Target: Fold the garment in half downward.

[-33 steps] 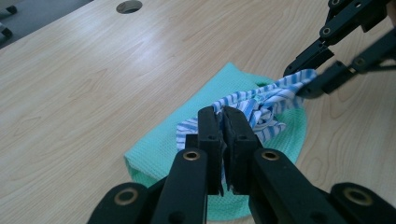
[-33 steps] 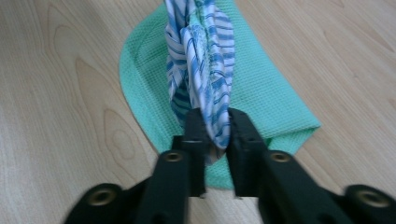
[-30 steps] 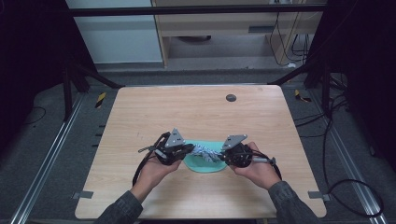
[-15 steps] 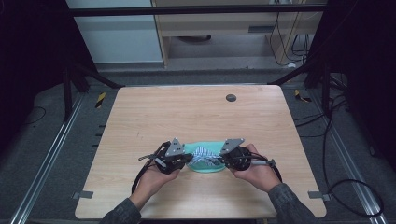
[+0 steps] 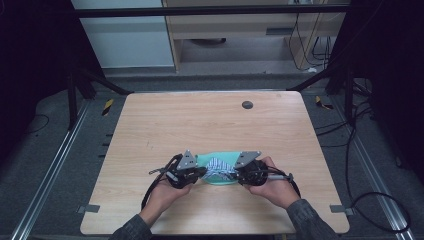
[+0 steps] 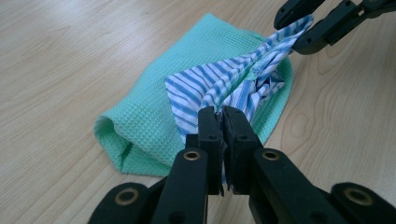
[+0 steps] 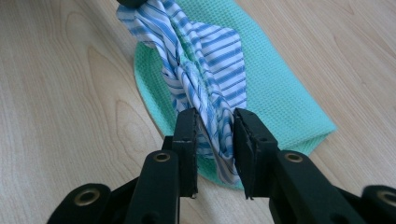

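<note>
Jaws first: I am keeping my left gripper (image 6: 223, 135) pinched tight on one end of the striped cloth (image 6: 219, 88), while my right gripper (image 7: 215, 140) is clamping the other end more loosely, jaws slightly parted around the bunched fabric. The cloth is hanging stretched between them over the green towel (image 6: 154, 116), low in the high view. I am judging this a lift-and-spread step; next calls for pulling apart evenly. The wooden counter (image 5: 200, 125) is sitting among dark frames and cables.
</note>
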The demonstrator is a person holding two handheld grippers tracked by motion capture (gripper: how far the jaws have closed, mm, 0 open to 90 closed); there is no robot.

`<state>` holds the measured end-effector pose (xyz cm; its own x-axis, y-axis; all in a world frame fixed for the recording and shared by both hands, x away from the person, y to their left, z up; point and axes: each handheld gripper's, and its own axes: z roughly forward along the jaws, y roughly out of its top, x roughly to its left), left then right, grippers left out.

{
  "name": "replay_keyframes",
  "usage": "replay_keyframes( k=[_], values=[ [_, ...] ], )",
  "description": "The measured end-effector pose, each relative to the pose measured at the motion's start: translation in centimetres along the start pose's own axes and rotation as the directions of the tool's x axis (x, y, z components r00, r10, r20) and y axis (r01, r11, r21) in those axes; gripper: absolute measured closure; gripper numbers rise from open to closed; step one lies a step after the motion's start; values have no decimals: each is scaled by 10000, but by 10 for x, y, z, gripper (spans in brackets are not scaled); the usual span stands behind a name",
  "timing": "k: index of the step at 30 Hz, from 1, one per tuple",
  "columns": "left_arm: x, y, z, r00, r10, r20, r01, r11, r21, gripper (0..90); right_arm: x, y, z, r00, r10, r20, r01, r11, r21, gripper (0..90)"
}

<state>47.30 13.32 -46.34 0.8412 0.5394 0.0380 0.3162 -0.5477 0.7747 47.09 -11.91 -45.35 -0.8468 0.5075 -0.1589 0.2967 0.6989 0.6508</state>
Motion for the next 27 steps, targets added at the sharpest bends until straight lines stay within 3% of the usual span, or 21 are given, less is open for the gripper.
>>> replay_keyframes(
  k=[6, 13, 18, 19, 20, 24, 27],
  values=[
    [-4, -9, 0, 9999, 108, 87, -108, 9999, -24, 860, 7, -4, -1, 9999, -138, -33, 137, 9999, -54, 821],
    [-6, -18, 0, 9999, -37, 103, 38, 9999, -153, 849, 13, -7, 2, 9997, -203, -102, 203, 9998, -45, 842],
    [-8, -23, -3, 9994, -37, -333, 25, 9993, -374, 672, 14, -8, 2, 9997, -198, -146, 198, 9998, -25, 838],
    [-8, -23, -3, 9983, -91, -574, 70, 9993, -370, 629, 14, -8, 2, 9997, -217, -144, 217, 9998, -26, 835],
    [-9, -24, -3, 9981, -120, -598, 95, 9990, -426, 581, 14, -9, 2, 9997, -212, -136, 211, 9998, -44, 834],
    [-10, -25, 0, 9992, 34, -389, -49, 9992, -390, 527, 15, -9, 2, 9996, -230, -163, 228, 9997, -78, 829],
    [-11, -24, 0, 9996, -79, -263, 65, 9986, -525, 530, 17, -9, 1, 9995, -259, -179, 258, 9997, -29, 793]
  ],
)
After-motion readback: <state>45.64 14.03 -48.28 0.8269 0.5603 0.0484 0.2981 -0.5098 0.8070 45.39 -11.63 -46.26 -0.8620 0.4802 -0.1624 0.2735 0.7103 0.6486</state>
